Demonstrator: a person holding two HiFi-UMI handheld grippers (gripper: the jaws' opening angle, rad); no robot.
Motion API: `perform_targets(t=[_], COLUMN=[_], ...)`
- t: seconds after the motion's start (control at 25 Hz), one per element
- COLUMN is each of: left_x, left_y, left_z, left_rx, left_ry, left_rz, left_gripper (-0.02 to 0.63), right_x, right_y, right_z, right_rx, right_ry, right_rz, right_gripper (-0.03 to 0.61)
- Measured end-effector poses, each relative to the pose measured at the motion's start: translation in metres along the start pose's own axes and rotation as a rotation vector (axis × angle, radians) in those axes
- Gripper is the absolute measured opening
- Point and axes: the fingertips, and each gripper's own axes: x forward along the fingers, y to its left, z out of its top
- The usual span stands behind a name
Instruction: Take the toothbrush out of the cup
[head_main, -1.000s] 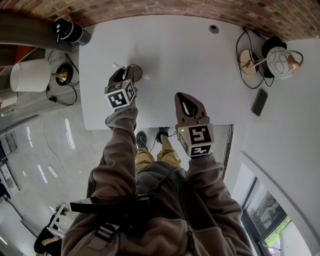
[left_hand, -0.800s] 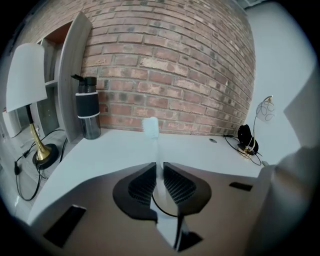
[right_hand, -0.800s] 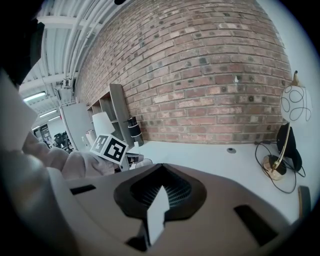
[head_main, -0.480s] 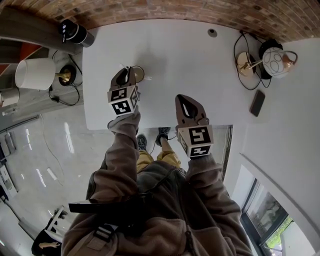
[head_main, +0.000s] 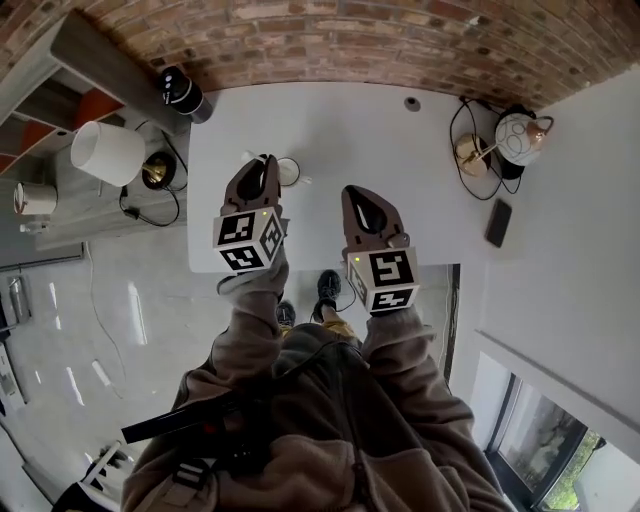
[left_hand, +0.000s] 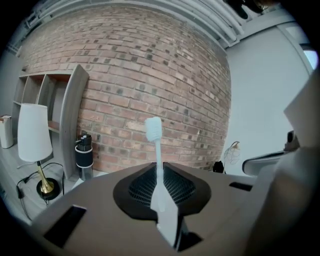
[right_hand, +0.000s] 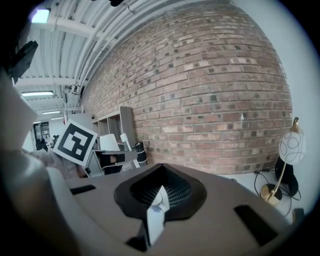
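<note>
Now left tongs (left_hand: 160, 172), just closing, clamp toothbrush (left_hand: 156, 145) beside cup (head_main: 288, 171), bottle (left_hand: 84, 156) beyond; right tongs (right_hand: 159, 192) closed.

Toothbrush (left_hand: 157, 155): white, slim, upright, bristle head at 12 o'clock. Its handle is pinched between the left gripper (head_main: 263, 163) jaws, which have just been closing on it. The lower end is hidden behind the jaws.

Cup (head_main: 288, 172): white, round, upright on the table, just beside the jaw tips at about 4 o'clock in the head view. Can't tell whether brush and cup touch.
</note>
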Motion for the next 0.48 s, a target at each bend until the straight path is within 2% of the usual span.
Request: perform_targets(t=[0.48], left_x=[-0.084], left_y=[-0.009], left_z=[0.112], left_rx=[0.082], left_ry=[-0.123], left_rz=[-0.031], left_gripper=[0.046], right_x=[-0.039], right_y=[0.05], right_z=[0.097], right_rx=[-0.08], right_ry=[-0.191], right_rz=[-0.011], right_gripper=[0.002])
